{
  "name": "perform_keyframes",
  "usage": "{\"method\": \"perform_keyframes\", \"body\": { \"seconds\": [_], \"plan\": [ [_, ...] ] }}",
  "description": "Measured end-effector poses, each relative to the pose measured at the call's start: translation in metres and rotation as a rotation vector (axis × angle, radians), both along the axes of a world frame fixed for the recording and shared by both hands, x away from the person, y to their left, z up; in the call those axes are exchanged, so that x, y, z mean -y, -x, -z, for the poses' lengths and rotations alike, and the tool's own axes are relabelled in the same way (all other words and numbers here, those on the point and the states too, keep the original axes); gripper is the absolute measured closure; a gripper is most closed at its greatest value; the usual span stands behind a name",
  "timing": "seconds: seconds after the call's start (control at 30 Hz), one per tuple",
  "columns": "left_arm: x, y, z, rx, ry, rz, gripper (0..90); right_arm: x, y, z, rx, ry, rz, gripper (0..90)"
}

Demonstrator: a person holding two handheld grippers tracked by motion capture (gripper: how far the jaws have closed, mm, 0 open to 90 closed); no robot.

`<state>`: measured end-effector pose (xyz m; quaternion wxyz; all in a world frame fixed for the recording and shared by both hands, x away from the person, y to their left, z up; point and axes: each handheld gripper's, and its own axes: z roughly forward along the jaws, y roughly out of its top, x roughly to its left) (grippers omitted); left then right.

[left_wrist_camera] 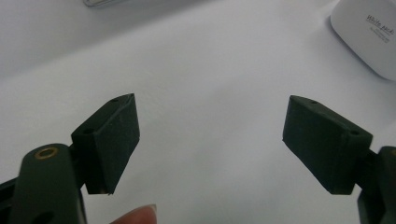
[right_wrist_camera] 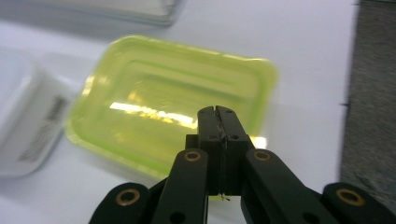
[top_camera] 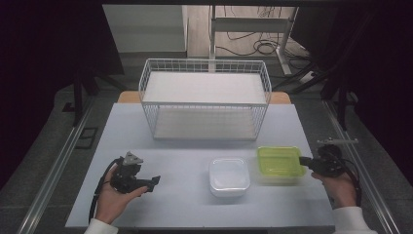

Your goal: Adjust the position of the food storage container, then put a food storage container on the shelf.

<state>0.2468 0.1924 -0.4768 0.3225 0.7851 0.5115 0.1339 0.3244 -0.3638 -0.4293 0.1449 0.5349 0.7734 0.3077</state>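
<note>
High view shows the right hand-held gripper (top_camera: 306,160) at the right end of the yellow-green lidded container (top_camera: 278,163), which sits on the table (top_camera: 185,204) just beside a white lidded container (top_camera: 229,176), near the table's right edge. In the right gripper view its jaws are pressed together with nothing between them, the tips (right_wrist_camera: 218,114) hanging over the near side of the yellow-green lid (right_wrist_camera: 173,93). This looks like the approach stage, before any grasp: to take the container, the jaws would first need to spread wide enough to straddle the rim or a wall. The left hand-held gripper (top_camera: 155,181) rests low over bare table well to the left, its jaws wide apart and empty in the left gripper view (left_wrist_camera: 210,140), with a corner of the white container (left_wrist_camera: 369,37) farther off. The white wire shelf rack (top_camera: 204,97) stands behind, with open table between it and both containers. Room is tightest on the right, where the yellow-green container lies close to the table edge.
</note>
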Motion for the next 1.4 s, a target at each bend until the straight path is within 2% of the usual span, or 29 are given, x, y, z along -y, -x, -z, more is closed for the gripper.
{"method": "perform_keyframes", "body": {
  "seconds": [0.2, 0.27, 0.3, 0.33, 0.37, 0.4, 0.43, 0.47, 0.5, 0.53, 0.57, 0.63, 0.67, 0.7, 0.77, 0.8, 0.9, 1.0, 1.13, 1.4],
  "plan": [
    [0.0, 0.001, -0.001, 0.001, 0.009, -0.002, 18.5, -0.015, 0.014, 0.004, -0.013, -0.046, -0.068, 86.6],
    [0.0, 0.001, -0.001, 0.002, 0.016, -0.006, 18.4, -0.017, 0.016, 0.005, -0.011, -0.052, -0.074, 86.1],
    [0.001, 0.001, -0.002, 0.004, 0.021, -0.005, 18.4, -0.021, 0.018, 0.008, -0.017, -0.06, -0.092, 80.7],
    [0.001, 0.001, -0.002, 0.004, 0.021, -0.005, 18.4, -0.021, 0.018, 0.008, -0.017, -0.06, -0.092, 80.7],
    [0.001, 0.001, -0.003, 0.006, 0.025, -0.006, 18.3, -0.024, 0.019, 0.008, -0.002, -0.053, -0.093, 65.6],
    [0.002, 0.001, -0.003, 0.008, 0.03, -0.006, 18.3, -0.024, 0.019, 0.008, 0.006, -0.055, -0.086, 58.0],
    [0.002, 0.001, -0.003, 0.008, 0.03, -0.006, 18.3, -0.024, 0.019, 0.008, 0.006, -0.055, -0.086, 58.0],
    [0.003, 0.003, -0.005, 0.03, 0.034, -0.009, 18.8, -0.024, 0.02, 0.006, 0.009, -0.061, -0.071, 44.7],
    [0.003, 0.003, -0.005, 0.03, 0.034, -0.009, 19.0, -0.024, 0.02, 0.006, 0.009, -0.061, -0.071, 44.7],
    [0.006, 0.007, -0.01, 0.057, 0.049, -0.007, 19.0, -0.023, 0.021, 0.004, 0.019, -0.064, -0.062, 38.9],
    [0.008, 0.008, -0.013, 0.067, 0.057, -0.007, 19.1, -0.022, 0.022, 0.003, 0.023, -0.07, -0.056, 37.2],
    [0.009, 0.009, -0.015, 0.072, 0.065, -0.007, 19.3, -0.019, 0.023, 0.001, 0.034, -0.08, -0.055, 35.0],
    [0.015, 0.012, -0.02, 0.084, 0.097, -0.003, 19.3, -0.018, 0.023, 0.001, 0.036, -0.085, -0.054, 34.1],
    [0.018, 0.013, -0.022, 0.087, 0.102, 0.0, 19.3, -0.016, 0.024, 0.0, 0.04, -0.088, -0.052, 33.3],
    [0.021, 0.014, -0.024, 0.088, 0.108, 0.002, 19.4, -0.015, 0.024, 0.0, 0.04, -0.094, -0.046, 32.7],
    [0.028, 0.015, -0.028, 0.081, 0.137, 0.011, 19.4, -0.013, 0.024, 0.0, 0.037, -0.104, -0.043, 30.9],
    [0.036, 0.014, -0.031, 0.073, 0.154, -0.001, 19.2, -0.012, 0.024, -0.001, 0.041, -0.096, -0.044, 29.3],
    [0.052, 0.006, -0.035, 0.044, 0.171, -0.004, 19.1, -0.01, 0.023, -0.003, 0.042, -0.108, -0.042, 27.9],
    [0.07, -0.007, -0.042, 0.034, 0.195, 0.012, 18.5, -0.01, 0.019, -0.003, 0.039, -0.119, -0.045, 26.7],
    [0.11, -0.027, -0.062, -0.018, 0.265, 0.073, 20.9, -0.011, 0.018, -0.004, 0.039, -0.112, -0.049, 25.6]
  ]
}}
